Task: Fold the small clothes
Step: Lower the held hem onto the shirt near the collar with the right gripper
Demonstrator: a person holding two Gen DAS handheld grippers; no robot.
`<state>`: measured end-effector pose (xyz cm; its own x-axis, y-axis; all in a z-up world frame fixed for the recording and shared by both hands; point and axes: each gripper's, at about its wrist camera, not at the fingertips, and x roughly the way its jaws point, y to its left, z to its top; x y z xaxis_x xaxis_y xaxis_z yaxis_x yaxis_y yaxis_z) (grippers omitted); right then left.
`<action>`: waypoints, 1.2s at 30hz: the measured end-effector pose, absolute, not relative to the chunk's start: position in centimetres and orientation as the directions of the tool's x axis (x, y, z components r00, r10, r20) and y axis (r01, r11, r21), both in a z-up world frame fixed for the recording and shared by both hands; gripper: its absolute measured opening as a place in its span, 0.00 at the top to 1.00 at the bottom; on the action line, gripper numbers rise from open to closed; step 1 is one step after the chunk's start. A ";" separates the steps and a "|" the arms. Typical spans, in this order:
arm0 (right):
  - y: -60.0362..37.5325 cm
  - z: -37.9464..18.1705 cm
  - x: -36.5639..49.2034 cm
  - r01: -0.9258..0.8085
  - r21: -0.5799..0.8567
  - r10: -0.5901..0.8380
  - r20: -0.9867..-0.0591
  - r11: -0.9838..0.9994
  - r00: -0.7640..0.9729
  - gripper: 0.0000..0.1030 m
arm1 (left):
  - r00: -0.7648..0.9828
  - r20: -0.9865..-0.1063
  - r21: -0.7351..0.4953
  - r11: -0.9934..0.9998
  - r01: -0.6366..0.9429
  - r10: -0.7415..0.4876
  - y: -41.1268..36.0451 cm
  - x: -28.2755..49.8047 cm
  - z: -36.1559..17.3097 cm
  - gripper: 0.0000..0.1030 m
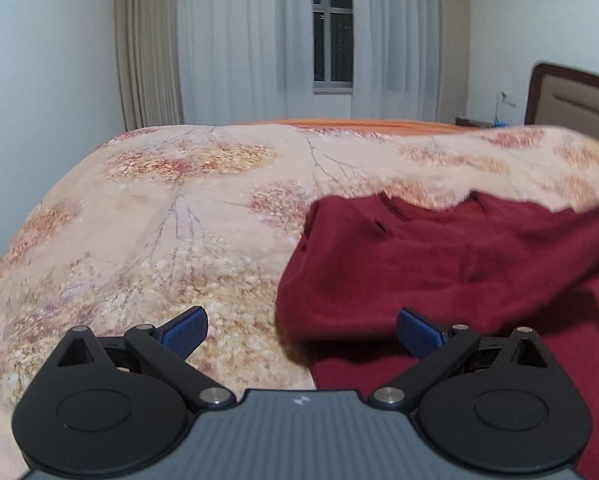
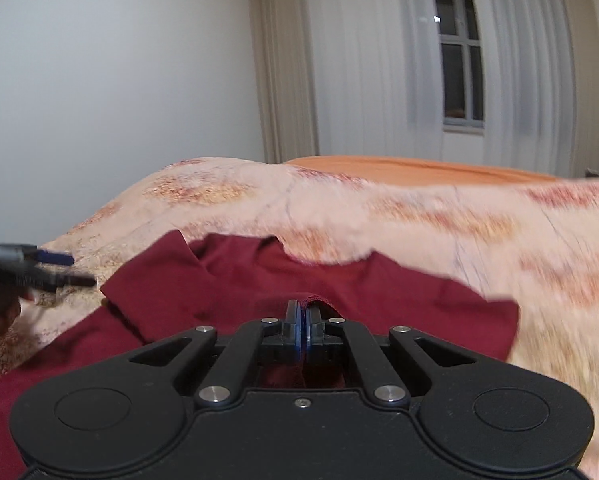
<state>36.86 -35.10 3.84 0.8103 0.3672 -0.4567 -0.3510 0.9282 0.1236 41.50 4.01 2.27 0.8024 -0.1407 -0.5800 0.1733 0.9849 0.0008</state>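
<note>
A dark red garment (image 1: 451, 272) lies on the floral bedspread (image 1: 147, 216), partly doubled over itself. In the left wrist view my left gripper (image 1: 301, 330) stands open just above the garment's left edge, its blue pads (image 1: 185, 334) wide apart with nothing between them. In the right wrist view my right gripper (image 2: 303, 312) is shut on an edge of the red garment (image 2: 259, 280), and cloth hangs pinched between its pads. The left gripper (image 2: 55, 268) shows at that view's left edge, beside the garment's corner.
The bedspread (image 2: 459, 232) covers the bed, with an orange sheet (image 1: 359, 123) at its far side. A headboard (image 1: 571, 100) rises at the right. Beyond stand white walls, curtains (image 1: 235, 40) and a window (image 1: 333, 24). A hand (image 2: 3, 304) holds the left gripper.
</note>
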 end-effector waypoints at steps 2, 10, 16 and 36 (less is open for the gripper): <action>-36.0 3.0 35.8 -0.327 0.149 0.358 -0.459 0.933 0.813 0.99 | 0.808 -0.570 -0.047 0.988 0.147 -0.147 4.6 42.8 3.0 0.00; -39.1 0.9 31.9 -0.229 0.192 0.296 -0.492 0.954 0.819 0.99 | 0.789 -0.588 -0.188 0.979 0.083 -0.180 4.5 49.0 2.5 0.01; -40.6 -0.6 30.7 -0.195 0.251 0.301 -0.515 0.948 0.802 0.99 | 0.789 -0.592 -0.137 0.985 0.107 -0.167 2.9 51.2 1.4 0.01; -40.0 -2.4 30.8 -0.226 0.270 0.339 -0.514 0.936 0.788 0.98 | 0.708 -0.682 0.034 0.958 0.284 -0.186 -2.3 57.0 -1.5 0.64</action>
